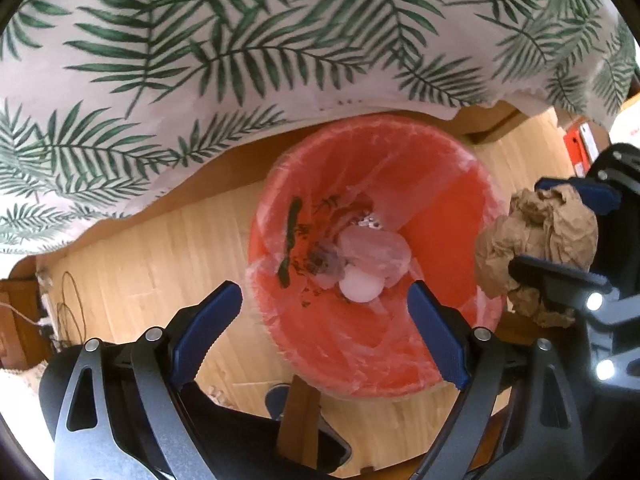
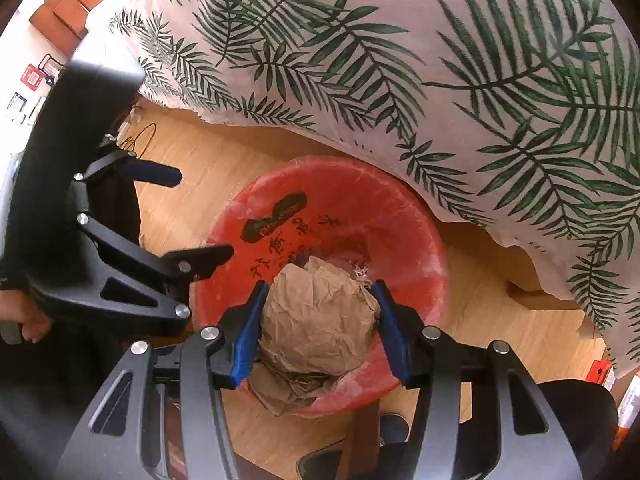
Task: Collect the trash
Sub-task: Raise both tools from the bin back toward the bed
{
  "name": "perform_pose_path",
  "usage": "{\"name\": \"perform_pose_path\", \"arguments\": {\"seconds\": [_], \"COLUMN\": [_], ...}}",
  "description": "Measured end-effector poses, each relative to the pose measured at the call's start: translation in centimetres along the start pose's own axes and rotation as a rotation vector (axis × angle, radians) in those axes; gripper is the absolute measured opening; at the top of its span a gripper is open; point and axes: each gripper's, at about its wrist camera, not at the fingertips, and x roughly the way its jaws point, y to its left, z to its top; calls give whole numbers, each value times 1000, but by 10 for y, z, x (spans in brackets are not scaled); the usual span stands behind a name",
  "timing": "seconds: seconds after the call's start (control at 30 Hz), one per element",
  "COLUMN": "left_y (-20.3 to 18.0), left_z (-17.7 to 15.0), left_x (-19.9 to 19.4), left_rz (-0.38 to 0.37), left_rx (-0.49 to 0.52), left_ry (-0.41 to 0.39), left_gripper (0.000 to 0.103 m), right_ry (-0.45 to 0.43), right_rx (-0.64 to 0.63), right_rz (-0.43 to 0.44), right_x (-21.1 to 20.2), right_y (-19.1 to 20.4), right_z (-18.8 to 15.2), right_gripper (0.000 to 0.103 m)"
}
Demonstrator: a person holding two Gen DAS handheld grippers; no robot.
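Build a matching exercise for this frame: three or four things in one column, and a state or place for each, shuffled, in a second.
Things:
1. left gripper
2. right gripper
3. white ball
4. palm-leaf tablecloth

States or places:
A. hangs over the table edge, beside the red bin
B. lies at the bottom of the bin
C. jaws wide apart, nothing between them
D. clamped on crumpled brown paper

Pairs: 1-C, 2-D, 3-B, 4-A
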Motion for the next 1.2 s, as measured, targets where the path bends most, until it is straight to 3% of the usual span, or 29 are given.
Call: {"name": "perform_pose_path", "arguments": {"seconds": [0.23,0.63,0.73,1.2], "left_y": [14,17,17,19], "left_z": [2,2,3,2], "left_x": [-4,-4,-4,-6], "left_rz": [8,11,19,28], "left_rx": [-64,-77,-81,-95], "left_ry": [-10,-9,-12,-14], "left_gripper": [88,88,94,95], "right_ry": [7,27,25,0], "right_rx": [-9,-24,-25,-21], "right_rz": [18,28,28,10], "right_x": [6,12,12,5], "right_y": [2,6,7,6], "right_z": [1,2,3,3], "right_gripper": [53,61,68,95]}}
